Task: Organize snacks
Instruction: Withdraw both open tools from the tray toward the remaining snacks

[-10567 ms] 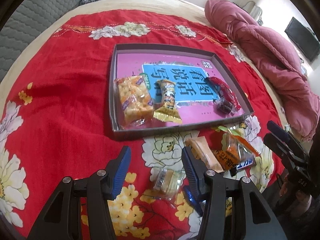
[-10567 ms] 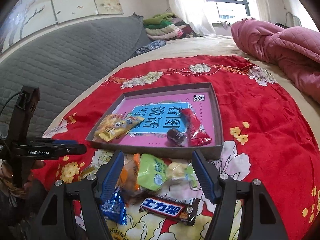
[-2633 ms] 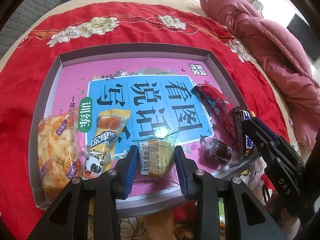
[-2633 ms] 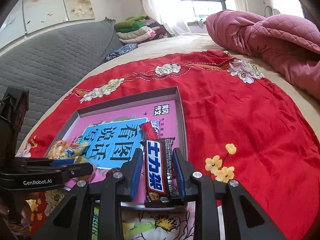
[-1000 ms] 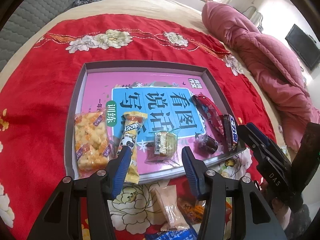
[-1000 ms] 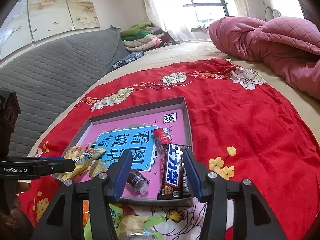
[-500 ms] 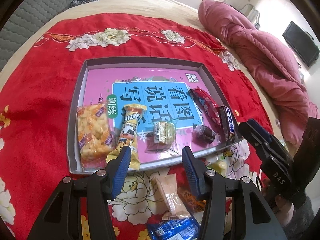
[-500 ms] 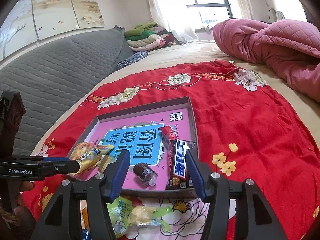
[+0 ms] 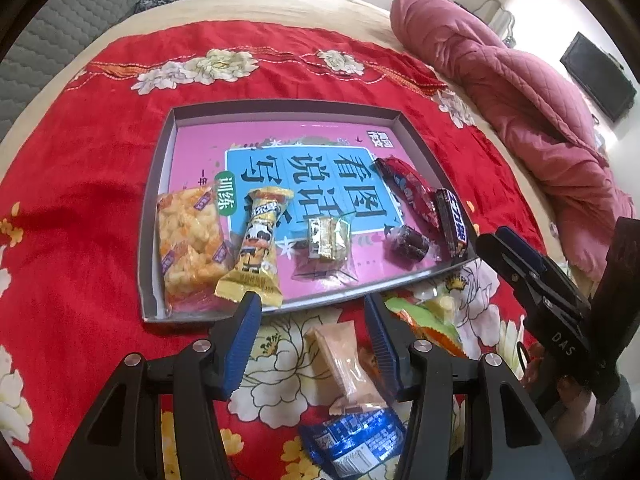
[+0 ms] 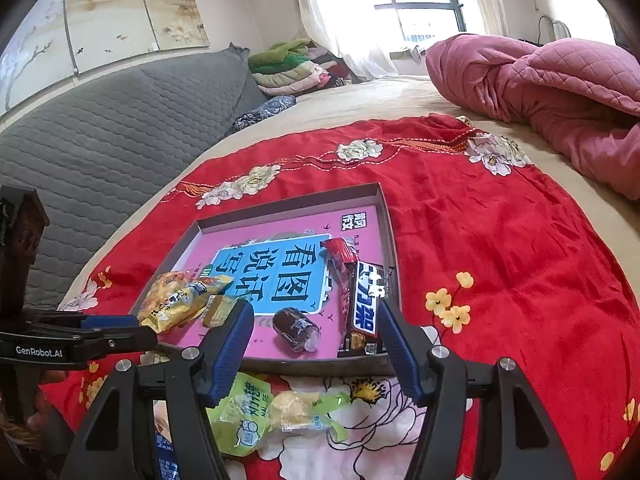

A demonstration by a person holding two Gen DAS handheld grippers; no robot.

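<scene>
daylight from window (image 10: pixel 424 20), blown out | sharp centre | fisheye edges dark, warped

Right gripper (image 10: pixel 314 320) is hanging over the near edge of the grey tray (image 10: pixel 386 216), jaws just having been opening, nothing between them. Chocolate bar (image 10: pixel 366 308) is lying inside the tray against its right wall, touching a red wrapper (image 10: pixel 340 256). A dark round candy (image 10: pixel 296 328) is resting just left of the bar. Yellow snack packets (image 10: pixel 176 308) are sitting at the tray's left end. A green packet (image 10: pixel 248 420) is lying on the red floral blanket (image 10: pixel 500 260), outside the tray. Left gripper (image 10: pixel 116 334) is showing at the left edge.
</scene>
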